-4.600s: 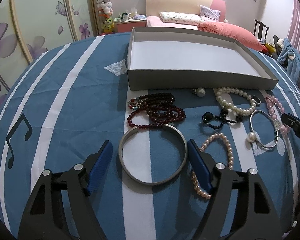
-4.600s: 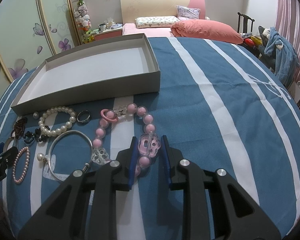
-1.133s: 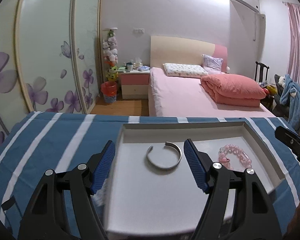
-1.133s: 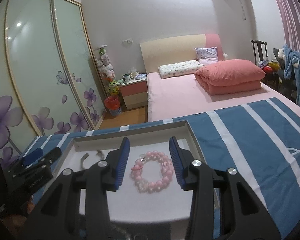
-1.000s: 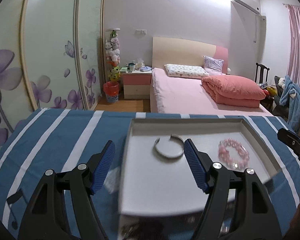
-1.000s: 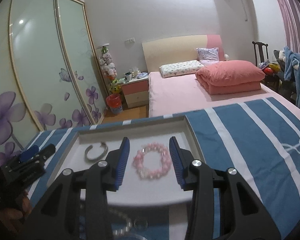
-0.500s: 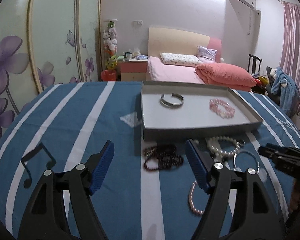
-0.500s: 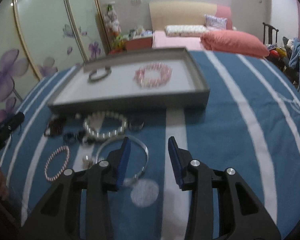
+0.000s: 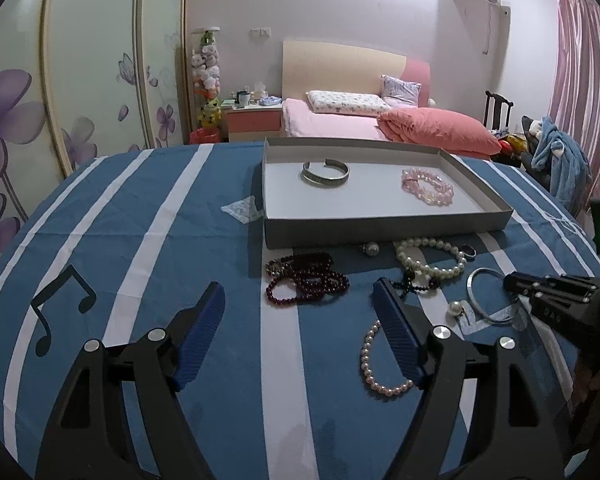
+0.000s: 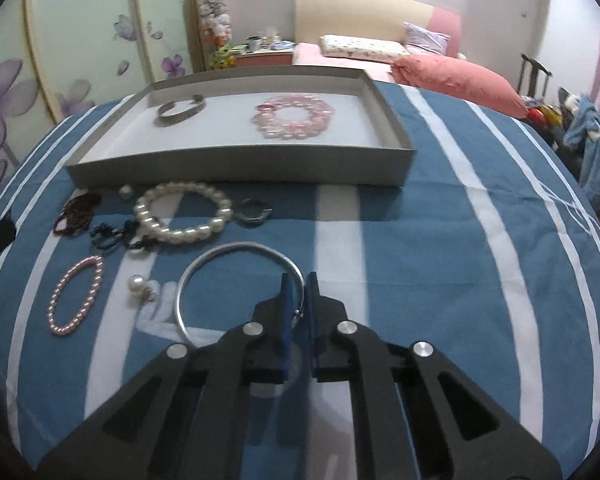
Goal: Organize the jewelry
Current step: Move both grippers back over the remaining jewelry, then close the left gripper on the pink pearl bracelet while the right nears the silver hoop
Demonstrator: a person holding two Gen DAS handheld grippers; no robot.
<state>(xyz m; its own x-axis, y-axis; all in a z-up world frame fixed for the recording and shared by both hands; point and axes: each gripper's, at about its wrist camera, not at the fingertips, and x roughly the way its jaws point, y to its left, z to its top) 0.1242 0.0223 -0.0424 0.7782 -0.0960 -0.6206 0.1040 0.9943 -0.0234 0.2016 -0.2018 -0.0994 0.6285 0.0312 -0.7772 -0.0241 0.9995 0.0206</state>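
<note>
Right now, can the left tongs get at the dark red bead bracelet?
Probably yes: the left tongs, opening, point at the dark red bead bracelet lying just ahead on the cloth, nothing between.

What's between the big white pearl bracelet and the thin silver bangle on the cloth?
Bare blue cloth; right wrist view shows white pearl bracelet and silver bangle apart. The black beaded piece sits off to the left.

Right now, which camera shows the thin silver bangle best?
The right wrist view: the thin silver bangle lies centred on the cloth, nearly its whole ring visible, with the right claw shut on its right side. The left wrist view shows it small near the right edge, partly hidden behind that claw.
</note>
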